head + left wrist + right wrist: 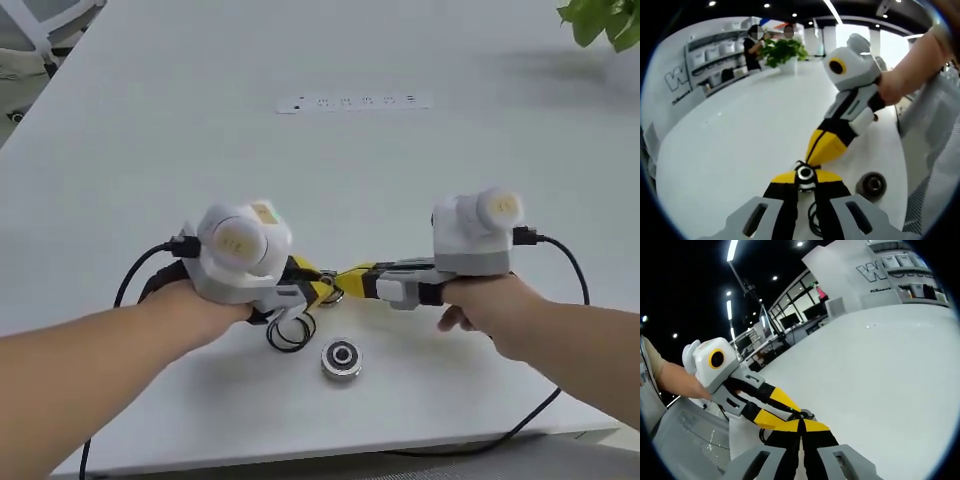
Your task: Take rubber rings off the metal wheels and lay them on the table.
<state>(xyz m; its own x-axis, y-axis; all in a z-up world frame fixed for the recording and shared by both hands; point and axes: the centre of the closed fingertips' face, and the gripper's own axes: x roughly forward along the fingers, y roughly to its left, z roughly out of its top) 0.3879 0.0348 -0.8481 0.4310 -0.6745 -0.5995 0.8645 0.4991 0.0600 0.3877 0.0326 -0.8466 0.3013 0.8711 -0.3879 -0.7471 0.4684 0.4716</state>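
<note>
White table (pixel 150 140) runs from the near edge to the far side. Nearest on it, a loose metal wheel (pixel 342 358) lies flat, its dark hub facing up. At its ten o'clock, just beside it, black rubber rings (pixel 290 331) lie overlapping on the table under the left hand. In the left gripper view the same loose wheel (pixel 872 185) sits at four o'clock of the jaws.

At twelve o'clock of the loose wheel the two grippers meet tip to tip above the table. The left forearm comes in from eight o'clock, the hand wrapped round the handle, and the left gripper (pixel 322 292) points toward three o'clock. Its yellow-tipped jaws are clamped on a held wheel (pixel 805 174), one on each side. The right forearm comes in from four o'clock, fingers curled under the handle, and the right gripper (pixel 352 281) points toward nine o'clock. Its jaws are pressed together, their tips against the held wheel's upper rim; what they pinch there is too small to tell. A black cable (pixel 135 272) trails from each gripper toward the near edge.

Farther off at twelve o'clock a white power strip (pixel 352 102) lies on the table, and at two o'clock, at the far corner, is a green plant (pixel 603 20).
</note>
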